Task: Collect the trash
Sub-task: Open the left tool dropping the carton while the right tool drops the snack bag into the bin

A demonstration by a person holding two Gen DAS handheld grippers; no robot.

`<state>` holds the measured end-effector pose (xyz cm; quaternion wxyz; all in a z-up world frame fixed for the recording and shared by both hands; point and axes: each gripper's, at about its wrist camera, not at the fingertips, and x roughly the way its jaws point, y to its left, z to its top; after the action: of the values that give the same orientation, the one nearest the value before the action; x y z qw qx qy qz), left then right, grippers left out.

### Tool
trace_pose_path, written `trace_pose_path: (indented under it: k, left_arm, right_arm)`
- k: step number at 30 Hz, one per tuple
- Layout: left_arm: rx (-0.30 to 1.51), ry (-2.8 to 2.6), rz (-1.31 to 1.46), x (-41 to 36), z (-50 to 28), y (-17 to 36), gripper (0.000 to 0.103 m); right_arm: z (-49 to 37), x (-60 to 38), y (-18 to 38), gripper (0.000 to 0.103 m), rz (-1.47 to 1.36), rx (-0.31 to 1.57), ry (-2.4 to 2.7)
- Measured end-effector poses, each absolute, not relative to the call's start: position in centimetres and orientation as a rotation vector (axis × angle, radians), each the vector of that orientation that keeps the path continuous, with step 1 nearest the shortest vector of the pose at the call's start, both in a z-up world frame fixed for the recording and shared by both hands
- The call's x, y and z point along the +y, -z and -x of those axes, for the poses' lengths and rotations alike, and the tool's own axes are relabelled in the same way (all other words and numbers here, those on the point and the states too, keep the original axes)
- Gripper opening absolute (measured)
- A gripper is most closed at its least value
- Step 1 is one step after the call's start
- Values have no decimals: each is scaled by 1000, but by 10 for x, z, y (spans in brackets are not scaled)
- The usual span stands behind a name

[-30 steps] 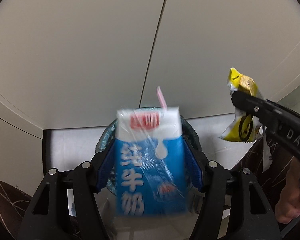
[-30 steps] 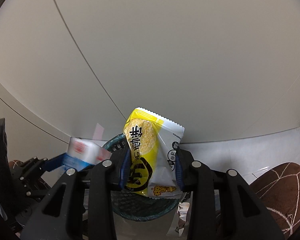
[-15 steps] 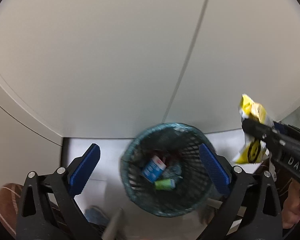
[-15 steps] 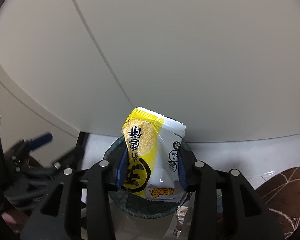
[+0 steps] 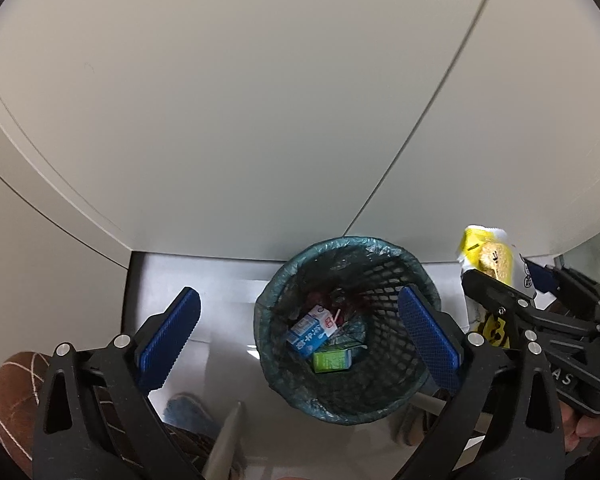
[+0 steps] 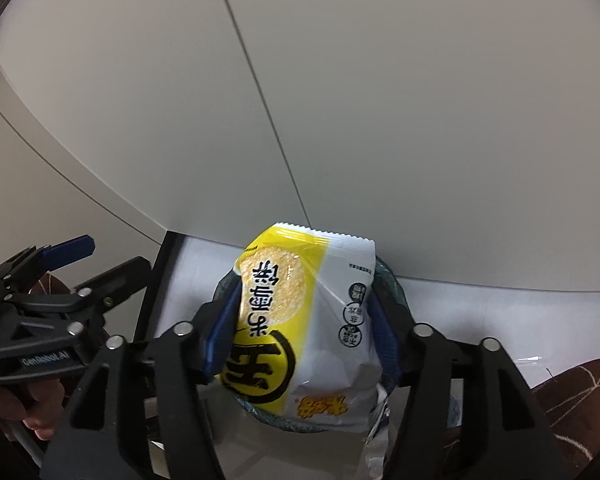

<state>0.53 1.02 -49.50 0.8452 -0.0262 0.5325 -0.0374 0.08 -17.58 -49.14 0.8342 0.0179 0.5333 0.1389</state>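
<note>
A round mesh trash bin (image 5: 342,396) with a teal liner stands on the floor below a white cabinet. Inside it lie a blue milk carton (image 5: 309,330) and a green box (image 5: 332,360). My left gripper (image 5: 300,340) is open and empty above the bin. My right gripper (image 6: 304,332) is shut on a yellow and white snack packet (image 6: 300,320), held just above the bin rim (image 6: 392,280). The packet also shows at the right of the left wrist view (image 5: 488,260). The bin is mostly hidden behind the packet in the right wrist view.
White cabinet panels (image 5: 260,100) fill the background. Brown patterned cushions sit at the far left (image 5: 12,388) and at the right (image 6: 572,396). A blue object (image 5: 188,412) and a grey rod (image 5: 224,444) lie near the bin. A crumpled wrapper (image 6: 376,432) hangs by the bin.
My left gripper opened and the milk carton dropped into the bin. My right gripper, still holding the snack packet, moved closer over the bin.
</note>
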Motion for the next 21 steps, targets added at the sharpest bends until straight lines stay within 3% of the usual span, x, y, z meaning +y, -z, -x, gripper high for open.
trace_pose_path:
  k: [21]
  left_arm:
    - [1116, 66, 88, 15, -1, 494, 97]
  right_arm:
    - [3, -197, 480, 94, -45, 1091, -137]
